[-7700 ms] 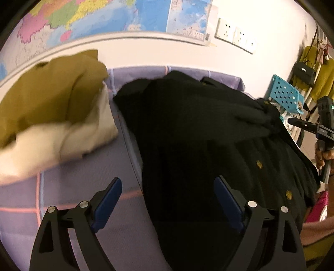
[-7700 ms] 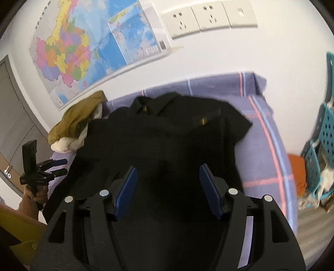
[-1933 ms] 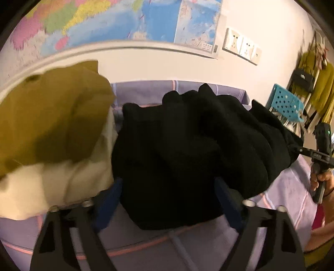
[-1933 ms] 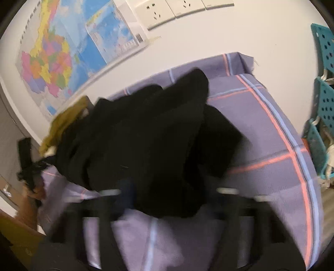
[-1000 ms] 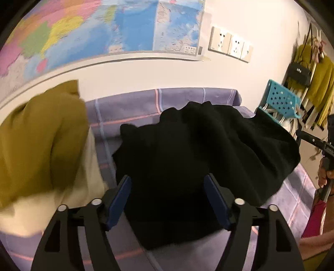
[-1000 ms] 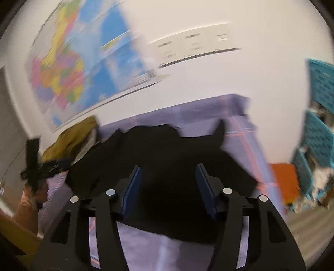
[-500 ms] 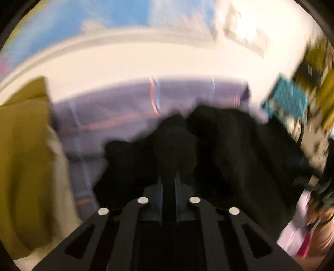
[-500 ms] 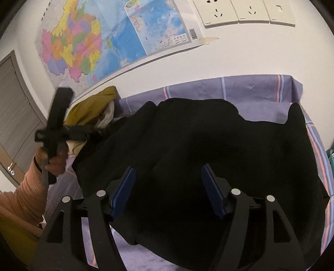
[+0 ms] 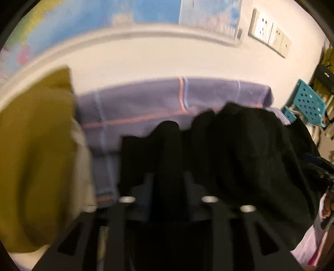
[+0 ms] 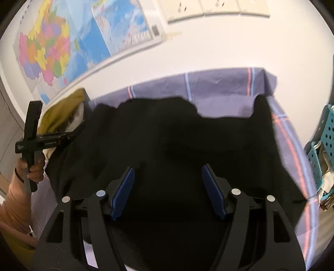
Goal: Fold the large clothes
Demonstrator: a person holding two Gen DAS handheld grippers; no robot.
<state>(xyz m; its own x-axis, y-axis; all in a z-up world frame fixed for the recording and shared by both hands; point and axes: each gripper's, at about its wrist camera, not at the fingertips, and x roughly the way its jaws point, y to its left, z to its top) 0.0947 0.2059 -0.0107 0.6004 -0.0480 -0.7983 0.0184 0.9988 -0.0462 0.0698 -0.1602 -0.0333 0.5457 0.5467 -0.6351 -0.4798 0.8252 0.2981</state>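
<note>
A white wall carrying a coloured map point(image 10: 62, 43) and sockets point(image 10: 217, 8) is backing a bed covered by a purple checked sheet point(image 10: 225, 87). The black garment point(image 10: 177, 135) is lying spread over the sheet, directly ahead of and beneath the right gripper point(image 10: 168, 187), whose jaws are standing wide and empty above it. The left gripper point(image 9: 168, 187), its jaws having just been opening, is standing narrowly parted with a bunched fold of the garment between them. An olive garment point(image 9: 35, 156) is lying left of it.
</note>
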